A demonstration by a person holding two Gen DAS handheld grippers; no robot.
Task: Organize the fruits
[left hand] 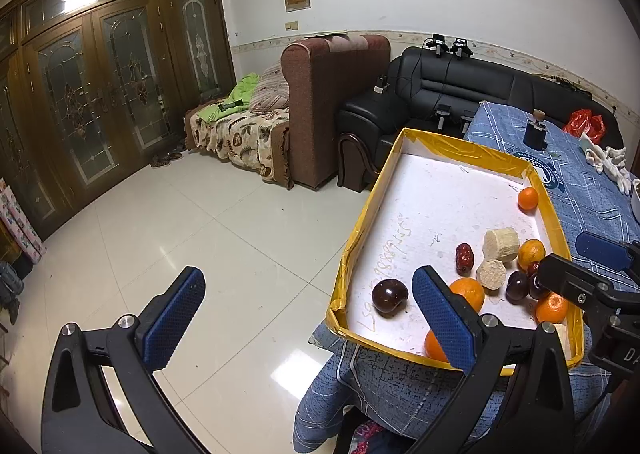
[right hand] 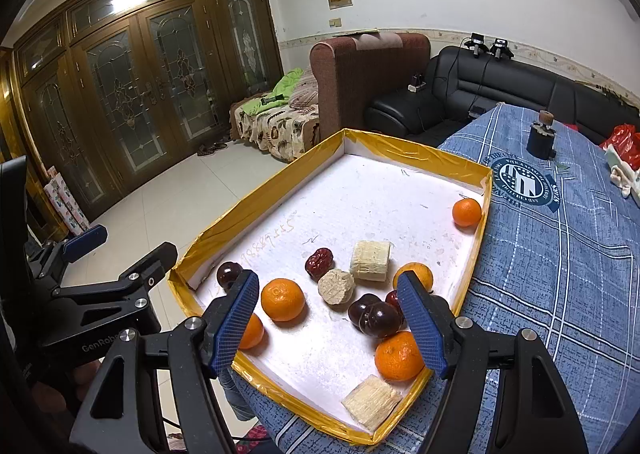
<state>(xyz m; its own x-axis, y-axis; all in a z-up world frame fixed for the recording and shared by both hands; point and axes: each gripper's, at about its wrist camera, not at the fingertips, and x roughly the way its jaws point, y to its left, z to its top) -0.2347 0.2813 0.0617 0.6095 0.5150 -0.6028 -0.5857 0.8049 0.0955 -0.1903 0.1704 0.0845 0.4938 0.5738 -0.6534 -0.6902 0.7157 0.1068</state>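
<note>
At the far left the left tongs (left hand: 308,314) hang open and empty over the shiny tiled floor (left hand: 200,254), just beside the tray's near-left corner, so they have taken up nothing. The tray (right hand: 256,198), a shallow white box edged in glossy yellow tape, sits on the tabletop (right hand: 560,274) under a blue checked cloth. Inside, the fruit lies mixed, which suggests the sorting has hardly begun: nearest the left wall is 1 dark, smooth round plum (right hand: 229,274), then a dimpled tangerine (right hand: 282,299), a wrinkled red date (right hand: 319,262), and 2 pale, fibrous sugarcane chunks (right hand: 370,260) cut flat at the ends. Further right, 2 more dark plums (right hand: 374,316) touch each other, another tangerine (right hand: 399,355) and a cane block (right hand: 372,400) sit at the near edge, and 1 tangerine (right hand: 466,212) rests alone against the far right wall. The right tongs (right hand: 328,326) stand open above the near fruit, gripping nothing. Grouping each kind together is, as I judge it, all left to do.
</note>
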